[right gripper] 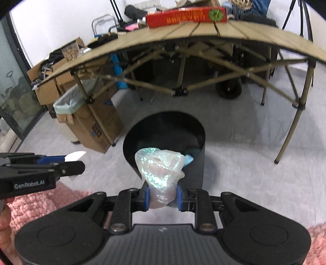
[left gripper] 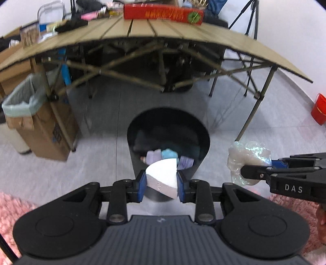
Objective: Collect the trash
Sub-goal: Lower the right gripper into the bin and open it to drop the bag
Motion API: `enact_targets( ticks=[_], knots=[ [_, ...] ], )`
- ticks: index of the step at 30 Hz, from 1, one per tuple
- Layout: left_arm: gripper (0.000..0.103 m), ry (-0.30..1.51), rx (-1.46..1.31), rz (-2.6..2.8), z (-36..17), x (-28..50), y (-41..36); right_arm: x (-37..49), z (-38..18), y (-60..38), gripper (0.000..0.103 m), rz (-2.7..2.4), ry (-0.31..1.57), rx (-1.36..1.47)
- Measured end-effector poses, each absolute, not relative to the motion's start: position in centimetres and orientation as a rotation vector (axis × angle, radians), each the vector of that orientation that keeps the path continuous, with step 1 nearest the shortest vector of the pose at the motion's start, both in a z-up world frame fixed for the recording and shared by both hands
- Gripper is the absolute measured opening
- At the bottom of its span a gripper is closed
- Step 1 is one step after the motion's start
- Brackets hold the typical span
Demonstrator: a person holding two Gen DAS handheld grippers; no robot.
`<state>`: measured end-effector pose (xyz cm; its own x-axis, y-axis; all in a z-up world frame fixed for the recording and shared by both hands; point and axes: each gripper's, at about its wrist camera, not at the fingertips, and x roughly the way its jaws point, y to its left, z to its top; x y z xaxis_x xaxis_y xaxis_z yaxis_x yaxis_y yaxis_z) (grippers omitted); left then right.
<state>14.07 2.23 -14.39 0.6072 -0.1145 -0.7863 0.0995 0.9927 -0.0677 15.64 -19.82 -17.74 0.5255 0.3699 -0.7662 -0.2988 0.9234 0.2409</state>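
Observation:
My left gripper is shut on a folded white paper piece, held just above the near rim of a black round bin on the floor. Several bits of blue and purple trash lie inside the bin. My right gripper is shut on a crumpled iridescent plastic bag, held over the near side of the same black bin. The left wrist view shows the right gripper with the plastic bag to the right of the bin. The left gripper reaches in from the left in the right wrist view.
A folding slatted table stands behind the bin, carrying a long red box and clutter. A cardboard box lined with a pale green bag stands at the left. A red bucket sits at the far right. Pink shaggy rug lies beneath me.

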Motion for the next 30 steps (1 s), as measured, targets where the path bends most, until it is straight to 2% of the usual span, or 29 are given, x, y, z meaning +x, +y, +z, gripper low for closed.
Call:
enact_targets(
  ticks=[11, 30],
  knots=[
    [0.031, 0.991, -0.017, -0.100, -17.0, 17.0, 2.5, 19.6, -20.5, -18.6, 0.024, 0.422, 1.034, 0.068],
    [0.031, 1.000, -0.016, -0.008, -18.2, 24.0, 4.1, 29.5, -23.6, -13.2, 0.024, 0.471, 1.002, -0.098]
  ],
)
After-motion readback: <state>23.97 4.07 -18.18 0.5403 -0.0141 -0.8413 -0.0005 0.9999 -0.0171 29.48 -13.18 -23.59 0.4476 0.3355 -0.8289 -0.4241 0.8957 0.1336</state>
